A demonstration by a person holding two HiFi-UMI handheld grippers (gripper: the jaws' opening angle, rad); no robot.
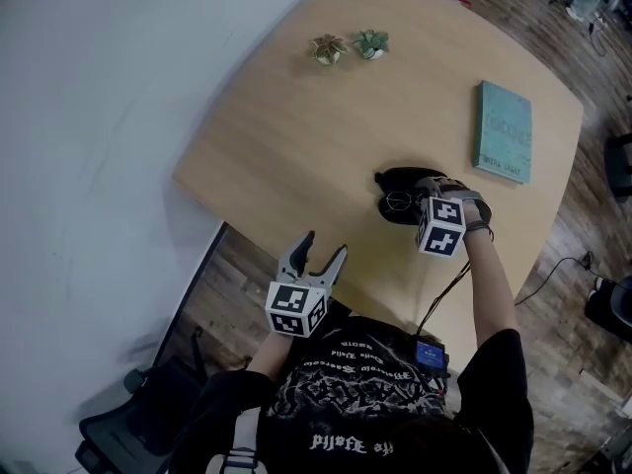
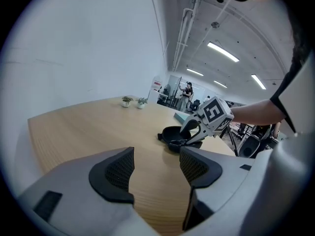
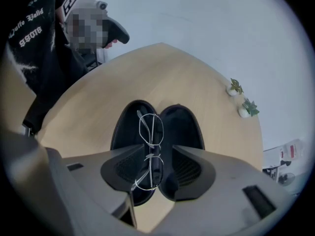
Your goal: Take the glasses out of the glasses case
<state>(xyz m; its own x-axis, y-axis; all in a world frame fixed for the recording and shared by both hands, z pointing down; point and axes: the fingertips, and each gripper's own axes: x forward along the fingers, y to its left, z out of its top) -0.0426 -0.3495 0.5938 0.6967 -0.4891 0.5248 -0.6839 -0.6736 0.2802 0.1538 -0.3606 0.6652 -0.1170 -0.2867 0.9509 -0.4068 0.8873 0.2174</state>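
Glasses: the glasses [image 3: 149, 128] lay folded in the open glasses case [image 3: 184, 124], across the hinge between its halves, near the table [image 1: 296, 136] edge.
Right gripper: my right gripper [image 3: 157, 151] had its jaws spread astride the lower lens, with a gap on one side, so no pinch yet.
Left gripper: my left gripper [image 2: 156, 156] hung spread and empty, well apart from the case.
Handling: I judged the thin wire frame light, springy and easily bent; I'd close gently near the bridge, off the lenses.
Views: only the right gripper view showed the frame between the pads; the head view hid it under the marker cube.
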